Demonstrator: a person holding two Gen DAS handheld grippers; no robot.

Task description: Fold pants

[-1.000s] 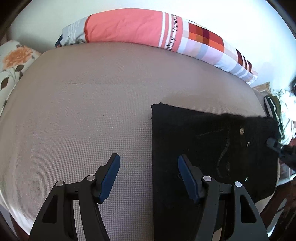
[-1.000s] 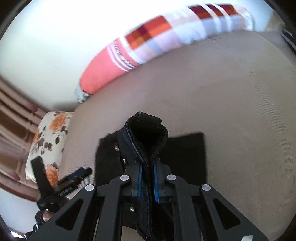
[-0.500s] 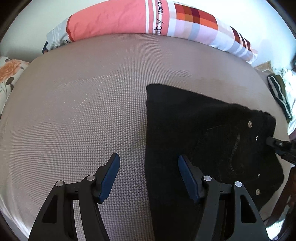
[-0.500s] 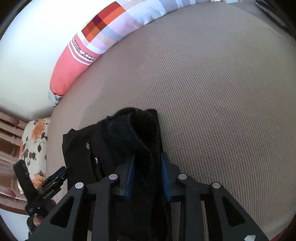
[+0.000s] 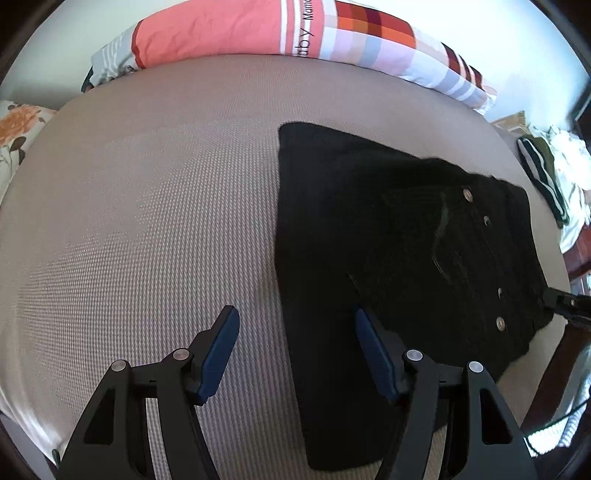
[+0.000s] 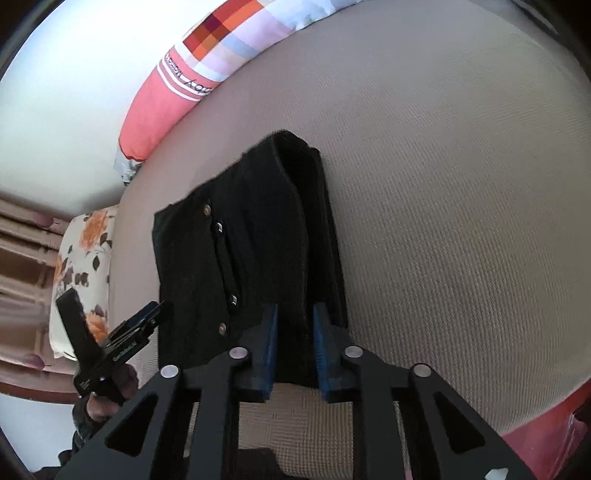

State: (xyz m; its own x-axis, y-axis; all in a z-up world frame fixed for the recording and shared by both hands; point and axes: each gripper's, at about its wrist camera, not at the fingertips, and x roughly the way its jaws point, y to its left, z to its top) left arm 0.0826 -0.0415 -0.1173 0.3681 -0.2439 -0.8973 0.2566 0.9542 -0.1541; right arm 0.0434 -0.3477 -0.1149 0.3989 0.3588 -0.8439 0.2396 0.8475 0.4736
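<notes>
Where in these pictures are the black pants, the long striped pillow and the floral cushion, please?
black pants [image 5: 388, 236], left wrist view, on the flat middle of the fabric.
long striped pillow [image 5: 221, 33], left wrist view, on its coral section.
floral cushion [image 6: 83, 258], right wrist view, on its printed face.

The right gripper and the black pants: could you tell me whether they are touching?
Touching. In the right wrist view, the closing right gripper has a fold of the black pants between its blue pads, with no gap showing.
</notes>
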